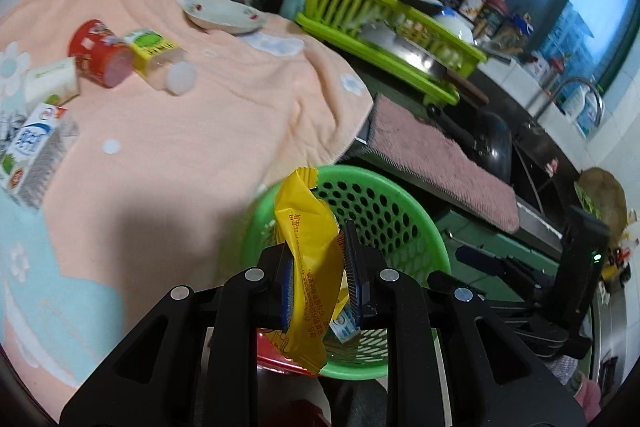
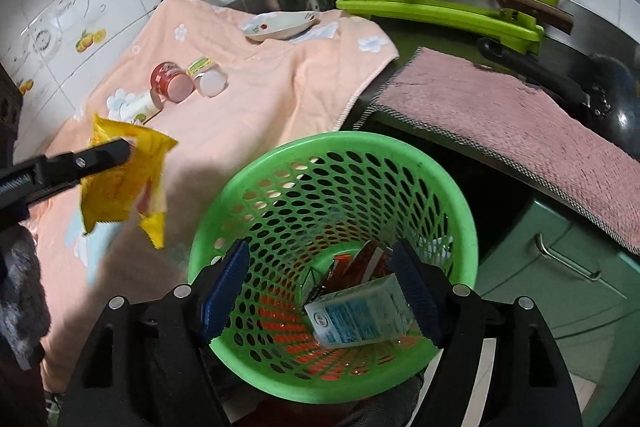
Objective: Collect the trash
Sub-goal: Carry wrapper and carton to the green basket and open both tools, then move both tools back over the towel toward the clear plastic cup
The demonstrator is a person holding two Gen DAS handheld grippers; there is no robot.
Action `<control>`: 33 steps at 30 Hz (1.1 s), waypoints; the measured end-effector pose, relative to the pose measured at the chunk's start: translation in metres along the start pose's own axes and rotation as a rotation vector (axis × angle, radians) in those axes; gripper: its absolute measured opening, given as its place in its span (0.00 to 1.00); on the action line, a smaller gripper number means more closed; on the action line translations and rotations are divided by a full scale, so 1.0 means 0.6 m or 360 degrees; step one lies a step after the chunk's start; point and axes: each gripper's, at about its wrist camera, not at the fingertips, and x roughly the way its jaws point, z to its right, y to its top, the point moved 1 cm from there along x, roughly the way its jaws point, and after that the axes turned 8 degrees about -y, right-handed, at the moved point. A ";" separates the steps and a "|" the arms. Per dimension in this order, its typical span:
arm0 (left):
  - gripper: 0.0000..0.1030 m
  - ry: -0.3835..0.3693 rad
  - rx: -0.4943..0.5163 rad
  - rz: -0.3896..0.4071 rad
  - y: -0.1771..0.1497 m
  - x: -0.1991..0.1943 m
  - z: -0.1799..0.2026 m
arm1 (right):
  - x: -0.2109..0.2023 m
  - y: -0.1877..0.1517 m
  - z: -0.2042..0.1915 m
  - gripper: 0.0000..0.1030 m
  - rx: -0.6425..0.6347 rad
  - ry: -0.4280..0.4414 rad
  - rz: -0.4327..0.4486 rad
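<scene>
Wrapper: my left gripper (image 1: 318, 283) clamps a yellow wrapper (image 1: 310, 259), crinkled, printed with small dark text, its torn top edge standing above my pads and its lower end hanging below them. From the right wrist view it hangs in the air over the towel (image 2: 260, 107), just left of the bin's rim, not touching it.
Right gripper: my right gripper (image 2: 320, 291) is spread wide with nothing between the blue pads, poised over the bin's mouth.
Bin: one green perforated bin (image 2: 460, 203), standing off the counter's front edge beside the towel's hanging corner. Inside lie one pale blue-and-white carton (image 2: 360, 315) and some red-orange packets beneath it; I cannot count those.
Trash on the towel: near its left edge, one red cup (image 1: 102, 53) on its side, one yellow-green bottle (image 1: 154, 51) on its side touching the cup, one white-and-green pack (image 1: 50, 81) just beside the cup, and one milk carton (image 1: 34, 155) at the left edge.
Plate: one plate (image 1: 224, 13) at the towel's far edge.
Rack: one lime dish rack (image 1: 384, 27) on the counter behind, holding a cleaver.
Mat: one pink mat (image 2: 520, 123) along the counter's front edge, right of the towel.
</scene>
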 end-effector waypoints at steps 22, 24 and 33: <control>0.45 0.0027 0.0036 -0.0156 -0.029 0.070 0.006 | -0.005 -0.004 0.012 0.75 0.0026 0.0014 0.0004; 0.45 0.0032 0.0027 -0.0143 -0.028 0.062 0.001 | -0.005 -0.001 0.009 0.75 0.0020 0.0017 0.0004; 0.48 0.0111 -0.0014 -0.0055 -0.021 0.005 -0.043 | 0.003 0.013 -0.026 0.76 -0.0039 0.0049 0.0000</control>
